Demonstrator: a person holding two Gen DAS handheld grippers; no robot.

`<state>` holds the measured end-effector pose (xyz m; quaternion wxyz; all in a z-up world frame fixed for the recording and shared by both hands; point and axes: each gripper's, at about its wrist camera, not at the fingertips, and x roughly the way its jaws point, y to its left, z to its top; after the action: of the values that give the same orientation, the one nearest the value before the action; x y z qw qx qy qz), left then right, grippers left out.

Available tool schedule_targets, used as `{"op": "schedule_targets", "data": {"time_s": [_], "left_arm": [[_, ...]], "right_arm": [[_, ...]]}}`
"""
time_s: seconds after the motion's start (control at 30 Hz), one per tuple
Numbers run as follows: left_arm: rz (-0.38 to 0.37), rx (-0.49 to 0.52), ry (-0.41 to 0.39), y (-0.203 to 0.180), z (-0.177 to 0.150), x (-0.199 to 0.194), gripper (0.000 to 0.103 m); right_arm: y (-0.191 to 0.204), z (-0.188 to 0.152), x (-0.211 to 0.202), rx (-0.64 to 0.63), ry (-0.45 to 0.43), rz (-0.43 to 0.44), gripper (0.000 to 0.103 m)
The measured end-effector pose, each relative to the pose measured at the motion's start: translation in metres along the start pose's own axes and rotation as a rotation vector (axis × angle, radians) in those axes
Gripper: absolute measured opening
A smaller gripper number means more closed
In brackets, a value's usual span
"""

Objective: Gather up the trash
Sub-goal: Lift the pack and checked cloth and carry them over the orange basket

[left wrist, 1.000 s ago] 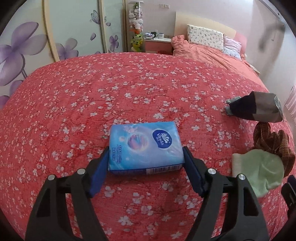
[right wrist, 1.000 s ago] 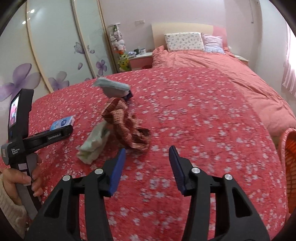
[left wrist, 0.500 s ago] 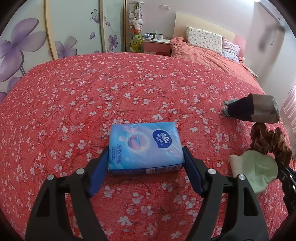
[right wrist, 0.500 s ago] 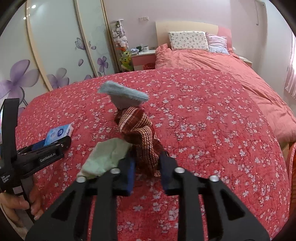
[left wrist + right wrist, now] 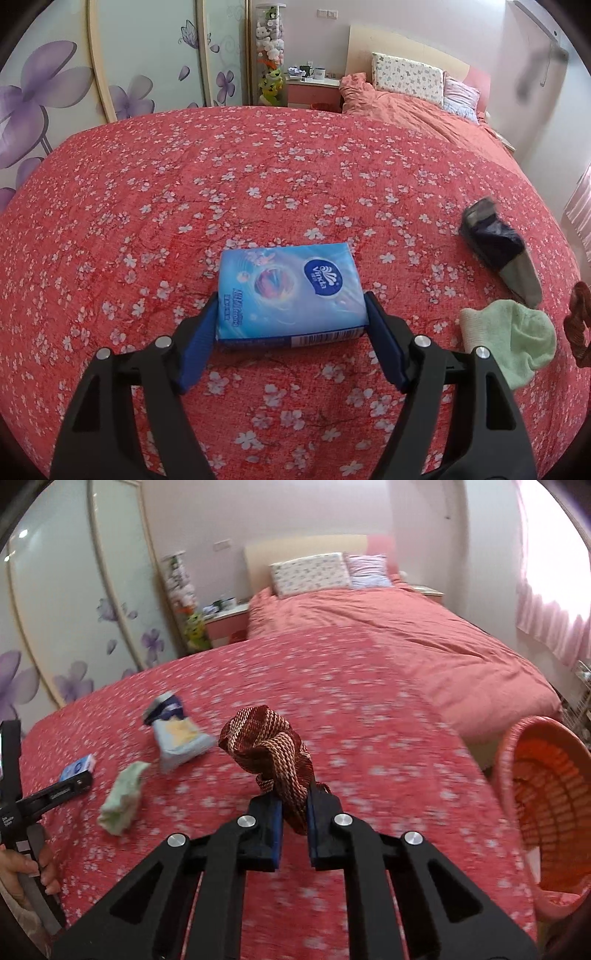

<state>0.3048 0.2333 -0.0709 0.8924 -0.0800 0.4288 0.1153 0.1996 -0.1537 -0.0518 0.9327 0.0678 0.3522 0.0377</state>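
A blue tissue pack (image 5: 288, 291) lies on the red flowered bedspread (image 5: 184, 192). My left gripper (image 5: 291, 325) is shut on the near end of the pack, one pad on each side. My right gripper (image 5: 294, 812) is shut on a red-brown woven cloth (image 5: 273, 746) and holds it lifted above the bed. That cloth shows at the right edge of the left wrist view (image 5: 578, 321). A pale green sock (image 5: 513, 339) and a dark grey sock (image 5: 502, 251) lie to the right of the pack; they also show in the right wrist view, the green sock (image 5: 122, 797) and the grey sock (image 5: 177, 731).
An orange woven basket (image 5: 517, 760) stands off the bed's right side. Pillows (image 5: 406, 77) and a bunched quilt (image 5: 406, 627) lie at the far end. A nightstand (image 5: 310, 88) and flowered wardrobe doors (image 5: 55, 96) stand on the left.
My right gripper has closed on the red-brown cloth, lifted it off the bed and swung right towards the basket. My left gripper has stayed shut on the tissue pack.
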Motion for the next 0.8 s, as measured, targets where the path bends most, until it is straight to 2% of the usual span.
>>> {"op": "schedule_targets", "data": {"time_s": [0.17, 0.43, 0.63, 0.8], "left_arm": [[-0.022, -0.010, -0.020, 0.001, -0.004, -0.007, 0.072], [-0.040, 0.050, -0.073, -0.021, -0.009, -0.037, 0.072], [-0.100, 0.106, -0.135, -0.054, -0.009, -0.074, 0.072], [-0.184, 0.156, -0.183, -0.092, -0.012, -0.111, 0.072]], "right_arm": [[-0.013, -0.004, -0.008, 0.019, -0.017, -0.014, 0.011], [-0.027, -0.004, -0.029, 0.027, -0.071, -0.023, 0.011], [-0.043, 0.000, -0.052, 0.049, -0.127, -0.024, 0.011], [-0.055, -0.001, -0.070, 0.061, -0.175, -0.040, 0.011]]}}
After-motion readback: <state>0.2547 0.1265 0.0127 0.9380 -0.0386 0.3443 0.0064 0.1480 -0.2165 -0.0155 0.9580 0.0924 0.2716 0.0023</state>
